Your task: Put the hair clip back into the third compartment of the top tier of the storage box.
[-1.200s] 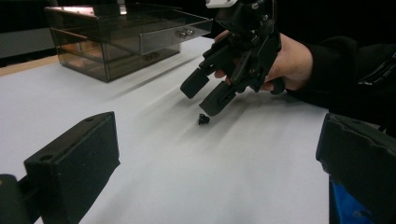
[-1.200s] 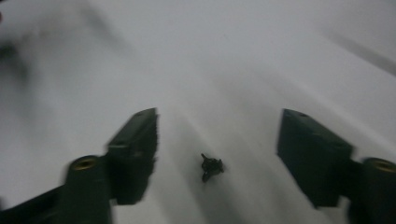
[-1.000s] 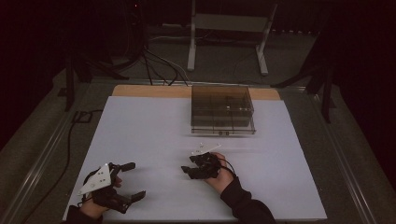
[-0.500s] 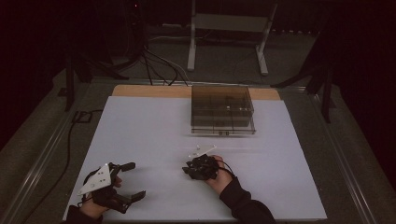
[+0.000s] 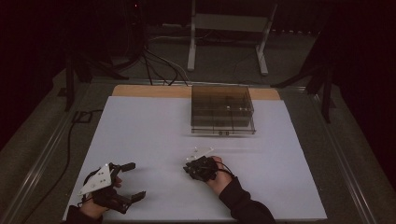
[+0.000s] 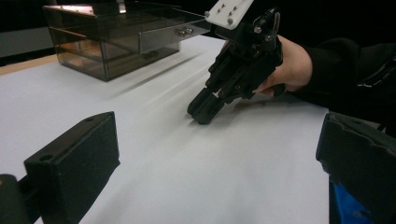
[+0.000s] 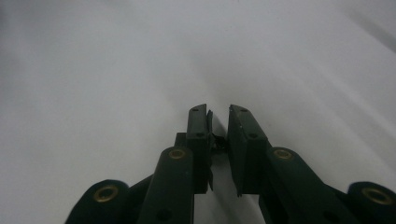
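Observation:
My right gripper [image 5: 187, 170] rests low on the white table [image 5: 149, 140] near the middle front, tips pointing left, a hand around it. Its jaws have just been closing and now stand shut with a thin slit between them [image 7: 218, 112]. A small dark bit shows deep in that slit; I cannot tell what it is. The left gripper view catches this gripper [image 6: 204, 111] with its tip touching the table. My left gripper [image 5: 134, 180] lies at the front left, open, jaws wide apart [image 6: 215, 177] with nothing between them.
A smoky see-through drawer box [image 5: 222, 109] stands at the back centre of the table, also seen in the left gripper view [image 6: 112, 42], one drawer slightly out. A wooden strip [image 5: 140, 91] edges the far side. Cables and a stand's legs lie on the floor beyond.
The right gripper's jaws have closed from partly open to shut. Both hands stay where they were.

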